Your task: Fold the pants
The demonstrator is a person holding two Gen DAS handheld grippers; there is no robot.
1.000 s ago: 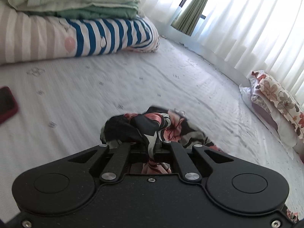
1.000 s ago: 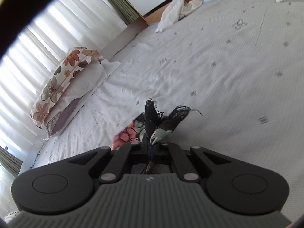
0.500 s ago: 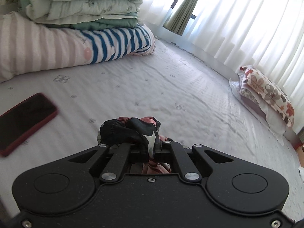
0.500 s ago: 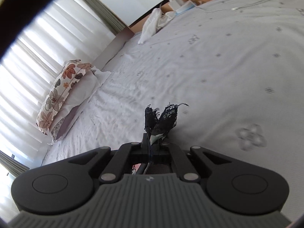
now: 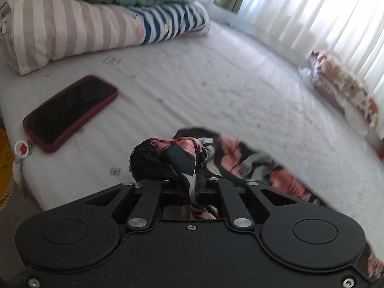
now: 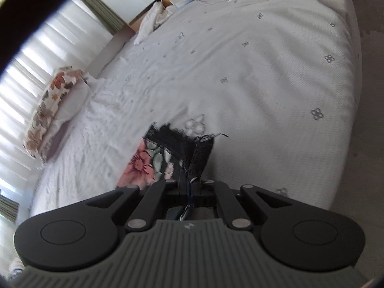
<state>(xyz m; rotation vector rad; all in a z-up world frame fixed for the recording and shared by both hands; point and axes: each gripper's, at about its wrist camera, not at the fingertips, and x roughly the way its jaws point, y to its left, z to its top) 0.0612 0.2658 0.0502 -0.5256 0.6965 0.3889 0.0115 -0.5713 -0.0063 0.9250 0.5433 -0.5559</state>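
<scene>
Left gripper (image 5: 189,187) clamped on a bunched end of the floral pants (image 5: 242,158), jaws just easing apart, right gripper (image 6: 189,187) likewise on the black lace hem, pants trailing across the white bed (image 6: 276,76), phone (image 5: 69,112) near the mattress edge, wide bare sheet ahead.

- The bed (image 5: 216,91) is viewed from the left wrist camera, close above the mattress, angled downward toward the stacked bedding (image 5: 100,24) and the curtain (image 5: 324,12).
- The bed (image 6: 264,72) is viewed from the right wrist camera, likewise low and angled downward, toward the far end.
- The flowered pillow (image 5: 343,88) (image 6: 55,105), the curtain and the pants (image 5: 240,158) (image 6: 153,160) are shared by both views.
</scene>
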